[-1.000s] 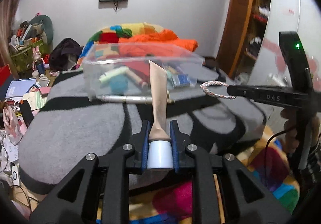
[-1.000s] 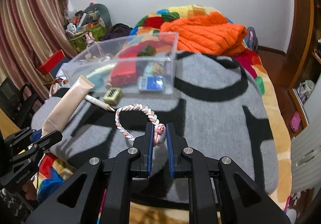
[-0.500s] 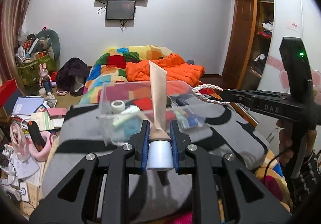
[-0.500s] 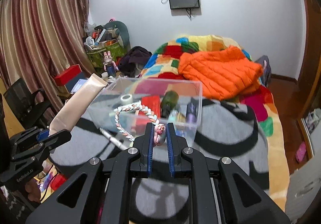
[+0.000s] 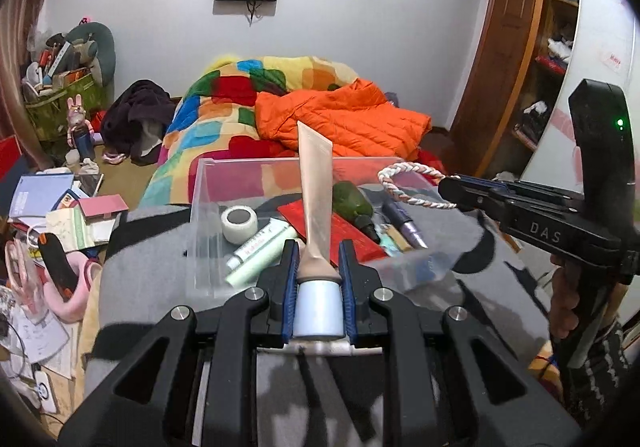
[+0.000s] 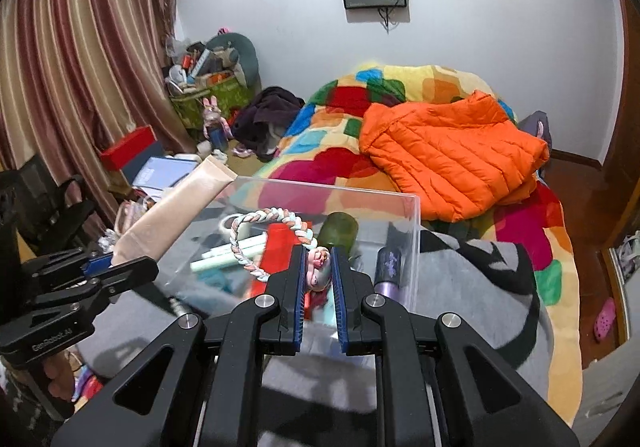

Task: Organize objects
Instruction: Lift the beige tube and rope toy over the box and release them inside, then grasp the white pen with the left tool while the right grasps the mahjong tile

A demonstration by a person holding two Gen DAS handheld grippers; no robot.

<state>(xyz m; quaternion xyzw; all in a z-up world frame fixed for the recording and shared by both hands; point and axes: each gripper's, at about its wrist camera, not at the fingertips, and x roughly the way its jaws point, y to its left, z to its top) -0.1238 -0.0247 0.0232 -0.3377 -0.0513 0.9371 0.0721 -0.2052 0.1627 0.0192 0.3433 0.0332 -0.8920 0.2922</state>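
Beige cream tube (image 5: 316,199) stands upright in the left tongs (image 5: 319,279), pinched at its neck just above the white cap. Right tongs (image 6: 317,279) are pinched on a small pink charm (image 6: 318,270), its braided pastel cord (image 6: 264,237) looping out ahead of them. Beyond and below both tongs sits a clear plastic box (image 5: 208,183) on the bed's grey blanket (image 6: 480,279), holding a tape roll (image 5: 239,223), a green bottle (image 5: 354,203) and a red packet (image 5: 340,231).
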